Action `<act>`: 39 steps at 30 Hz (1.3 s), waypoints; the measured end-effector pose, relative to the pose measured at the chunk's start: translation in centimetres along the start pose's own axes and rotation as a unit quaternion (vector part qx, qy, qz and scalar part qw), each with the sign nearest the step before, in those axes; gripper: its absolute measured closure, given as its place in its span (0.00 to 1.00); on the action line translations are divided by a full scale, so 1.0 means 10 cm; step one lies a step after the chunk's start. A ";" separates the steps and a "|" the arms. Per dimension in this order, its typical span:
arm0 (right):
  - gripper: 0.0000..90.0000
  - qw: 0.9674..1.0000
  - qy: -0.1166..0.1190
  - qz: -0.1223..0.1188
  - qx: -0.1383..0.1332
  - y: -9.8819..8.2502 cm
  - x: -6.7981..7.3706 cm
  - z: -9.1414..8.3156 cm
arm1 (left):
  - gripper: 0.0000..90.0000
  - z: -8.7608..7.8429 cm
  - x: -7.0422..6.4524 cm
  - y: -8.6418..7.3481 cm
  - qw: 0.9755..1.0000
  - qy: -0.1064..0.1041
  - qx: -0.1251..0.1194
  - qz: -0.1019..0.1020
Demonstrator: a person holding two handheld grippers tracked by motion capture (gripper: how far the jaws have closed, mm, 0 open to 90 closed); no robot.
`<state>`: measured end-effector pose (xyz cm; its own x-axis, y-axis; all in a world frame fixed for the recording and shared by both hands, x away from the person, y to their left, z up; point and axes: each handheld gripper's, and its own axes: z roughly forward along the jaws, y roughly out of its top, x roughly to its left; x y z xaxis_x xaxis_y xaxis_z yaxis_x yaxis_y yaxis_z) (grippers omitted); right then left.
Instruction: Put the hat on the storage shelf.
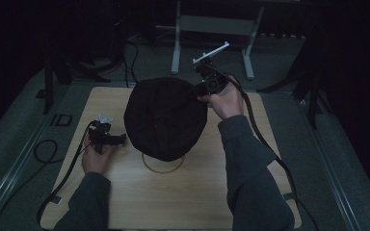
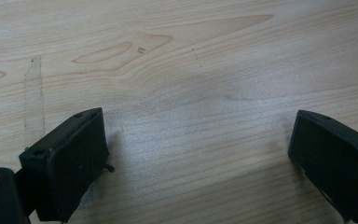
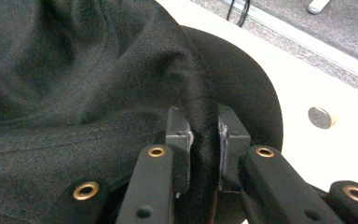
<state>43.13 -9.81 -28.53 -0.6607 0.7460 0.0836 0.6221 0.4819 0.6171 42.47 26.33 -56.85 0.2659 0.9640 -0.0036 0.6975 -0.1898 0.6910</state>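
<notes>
A black fabric hat [image 1: 166, 118] lies rumpled in the middle of the wooden table [image 1: 212, 192]. At the hat's far right edge my right gripper [image 1: 196, 92] is shut on a raised fold of its cloth. In the right gripper view the two jaws pinch that dark fold [image 3: 204, 126], and the hat [image 3: 74, 84] spreads away to the left. My left gripper [image 1: 120, 139] rests low over the table just left of the hat, apart from it. Its jaws stand wide open [image 2: 198, 154] over bare wood, with nothing between them.
A thin tan ring [image 1: 163, 166] shows on the table under the hat's near edge. A small round metal disc [image 3: 320, 117] sits in the tabletop near the right gripper. Cables [image 1: 58, 183] trail off the left side. A metal stand's legs [image 1: 212, 43] rise behind the table.
</notes>
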 end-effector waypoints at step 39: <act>0.72 0.999 -0.012 -0.024 0.040 -0.06 0.04 0.48 | 0.04 0.00 0.00 0.00 1.000 0.000 0.000 0.000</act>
<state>44.58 -7.60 -32.62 -0.6813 0.7311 0.0360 0.6219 0.5522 0.5553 42.47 26.33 -56.86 0.2654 0.9641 -0.0045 0.6972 -0.1887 0.6916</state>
